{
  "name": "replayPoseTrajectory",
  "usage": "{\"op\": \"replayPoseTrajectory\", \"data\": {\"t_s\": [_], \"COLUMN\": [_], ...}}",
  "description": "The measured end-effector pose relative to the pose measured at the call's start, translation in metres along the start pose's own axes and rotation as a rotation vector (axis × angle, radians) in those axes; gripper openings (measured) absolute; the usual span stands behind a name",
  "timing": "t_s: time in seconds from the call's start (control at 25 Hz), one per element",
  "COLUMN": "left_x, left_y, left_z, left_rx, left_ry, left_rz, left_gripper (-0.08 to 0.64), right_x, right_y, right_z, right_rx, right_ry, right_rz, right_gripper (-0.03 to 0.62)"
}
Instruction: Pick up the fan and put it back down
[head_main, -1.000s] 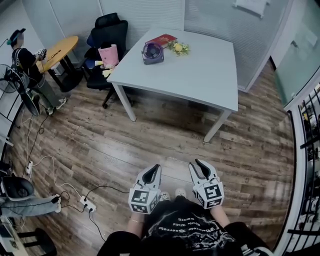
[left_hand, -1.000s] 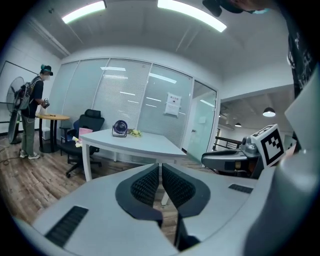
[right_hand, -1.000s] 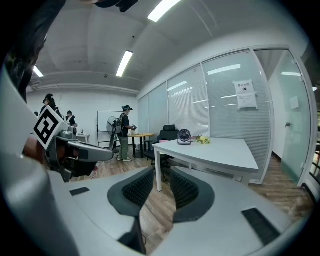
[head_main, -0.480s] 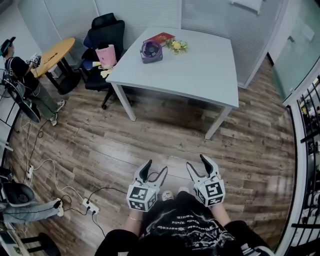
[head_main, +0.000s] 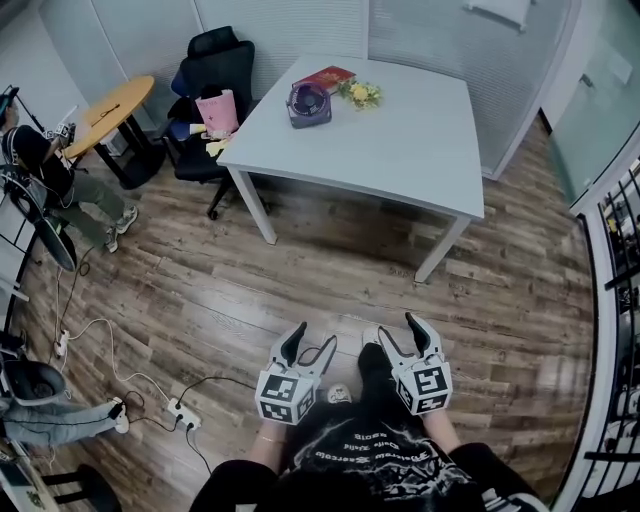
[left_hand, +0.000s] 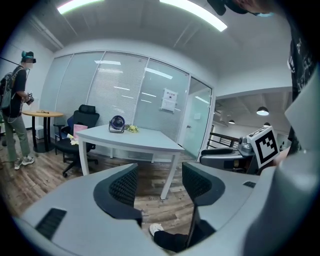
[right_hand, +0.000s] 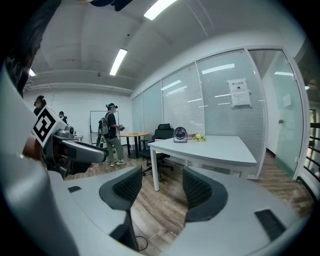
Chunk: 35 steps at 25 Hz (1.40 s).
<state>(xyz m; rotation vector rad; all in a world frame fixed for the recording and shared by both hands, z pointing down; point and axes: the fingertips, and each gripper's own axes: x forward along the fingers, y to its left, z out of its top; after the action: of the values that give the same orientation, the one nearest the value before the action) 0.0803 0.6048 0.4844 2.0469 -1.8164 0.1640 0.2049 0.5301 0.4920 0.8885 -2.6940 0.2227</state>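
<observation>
Jaws just opened, empty, left claw (head_main: 313, 338), right claw (head_main: 395, 326)

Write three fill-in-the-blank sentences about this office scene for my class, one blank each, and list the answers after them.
1. The fan stands on the white ____.
2. The flowers beside the fan are ____.
3. The white power strip lies on the wooden ____.
Missing words: table; yellow; floor.
</observation>
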Motion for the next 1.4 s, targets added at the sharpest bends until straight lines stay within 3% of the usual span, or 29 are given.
{"op": "replayPoseTrajectory", "data": {"t_s": [0.4,0.8,1.4], "left_x": [0.051,0.128,0.250], "left_y": [0.029,0.064,0.060], "left_z": [0.015,0.066,0.103], "left_rx": [-0.022,-0.048,-0.071], "left_ry": [0.000,-0.021,0.004], "left_rz": [0.076,0.175,0.242], "left_gripper": [0.290,0.285,0.278], "right_x": [0.066,0.155,0.227], "right_y": [-0.031,-0.081,-0.183], "right_z": [0.013,0.062,0.090], "right_rx": [-0.034,-0.101,-0.154], "right_ry": [0.020,0.026,0.054], "right_rz": [0.095,0.215,0.307], "right_gripper": [0.259,0.256,0.244]}}
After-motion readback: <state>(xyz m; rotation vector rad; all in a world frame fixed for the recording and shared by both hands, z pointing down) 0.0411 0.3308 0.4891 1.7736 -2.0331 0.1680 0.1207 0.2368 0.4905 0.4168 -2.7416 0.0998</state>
